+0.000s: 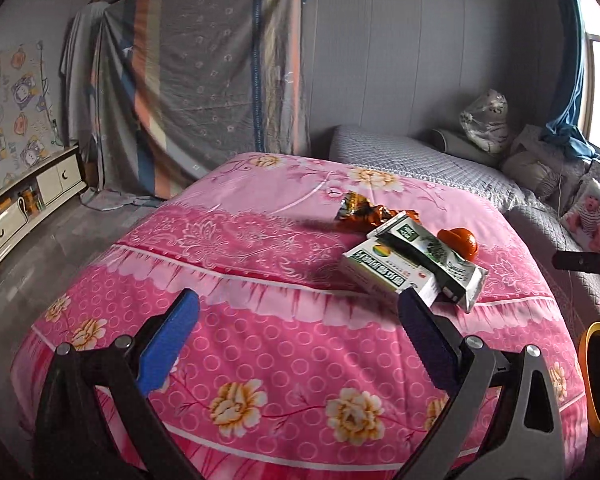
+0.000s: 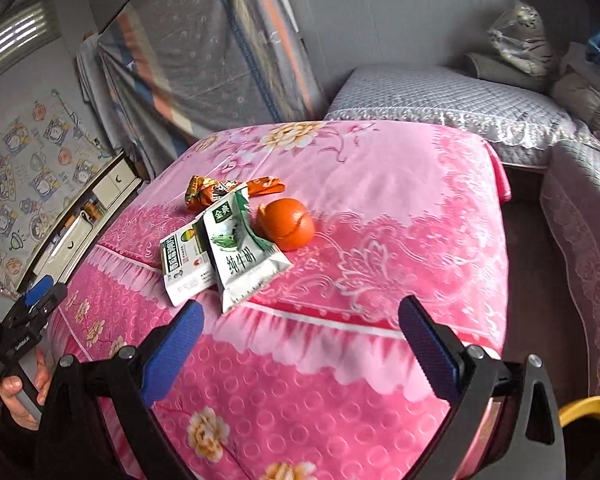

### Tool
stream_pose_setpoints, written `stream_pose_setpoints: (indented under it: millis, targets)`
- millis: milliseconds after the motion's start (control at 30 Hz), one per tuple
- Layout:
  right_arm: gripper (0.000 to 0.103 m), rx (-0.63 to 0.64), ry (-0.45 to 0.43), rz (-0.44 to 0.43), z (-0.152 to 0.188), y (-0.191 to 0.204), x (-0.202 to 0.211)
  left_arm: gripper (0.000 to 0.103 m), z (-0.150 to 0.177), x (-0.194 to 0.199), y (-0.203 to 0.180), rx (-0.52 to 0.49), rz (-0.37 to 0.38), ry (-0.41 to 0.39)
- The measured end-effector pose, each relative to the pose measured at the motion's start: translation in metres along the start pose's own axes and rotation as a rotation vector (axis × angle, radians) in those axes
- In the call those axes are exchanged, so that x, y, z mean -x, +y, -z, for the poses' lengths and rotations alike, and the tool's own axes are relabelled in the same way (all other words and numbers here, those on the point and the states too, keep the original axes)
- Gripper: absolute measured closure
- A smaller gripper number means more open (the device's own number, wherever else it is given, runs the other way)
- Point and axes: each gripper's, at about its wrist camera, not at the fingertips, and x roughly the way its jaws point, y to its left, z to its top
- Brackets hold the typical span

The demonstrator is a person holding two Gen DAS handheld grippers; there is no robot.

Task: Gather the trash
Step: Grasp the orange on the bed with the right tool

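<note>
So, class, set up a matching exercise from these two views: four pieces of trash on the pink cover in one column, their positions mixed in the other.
Things:
1. milk pouch
2. peel
3. wrapper
4. box

Positions:
A. farthest from both grippers
B. partly under the pouch
C. lying across the box
D. beside the pouch, on the side away from the box

Pairs: 1-C, 2-D, 3-A, 4-B
</note>
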Motion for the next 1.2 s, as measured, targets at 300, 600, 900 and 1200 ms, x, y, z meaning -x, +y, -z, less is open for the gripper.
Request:
stream_pose_setpoints:
  millis: [300, 600, 900, 1200]
  targets:
    - [0.008, -0.009, 0.184, 0.063, -0.073, 0.018, -0.092, 0.008, 0.016, -0.006, 0.045, 0.116, 0.003, 0.061]
    - [0.011, -0.02, 0.295, 0.128, -0.072, 0.011, -0.142, 0.008, 0.017, -0.013, 0.064, 0.161, -0.007, 0.073]
    - [0.07, -0.056, 0.318, 0.05, -0.077, 0.007, -0.145, 0.008, 0.004, -0.011, 0.057, 0.094, -0.038, 0.054]
    - [0.074, -0.075, 0.218, -0.053, -0.07, -0.005, -0.079, 0.008, -0.027, -0.027, 0.02, -0.097, 0.015, 0.043]
